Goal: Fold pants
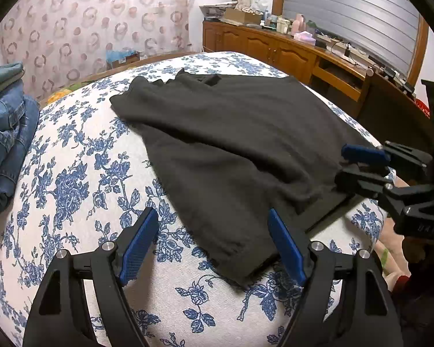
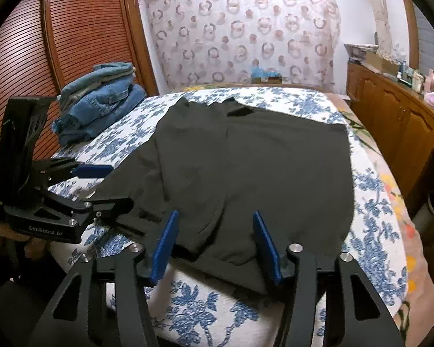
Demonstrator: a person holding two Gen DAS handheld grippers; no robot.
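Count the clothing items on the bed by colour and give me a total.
Black: 1, the black fabric pants spread flat on the blue floral bedspread.
Blue denim: 2 at least, the folded denim garments stacked at the bed's far left; deeper layers cannot be told apart.
Total: 3 visible.

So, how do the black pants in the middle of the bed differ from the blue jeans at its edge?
The black pants lie spread out flat, one layer deep, while the blue jeans sit bunched in a heap with other clothes. The black pants are plain and dark; the blue jeans are faded denim with visible seams. The black pants lie just in front of both grippers; the blue jeans lie farther off, to the side. Both rest on the floral bedcover.
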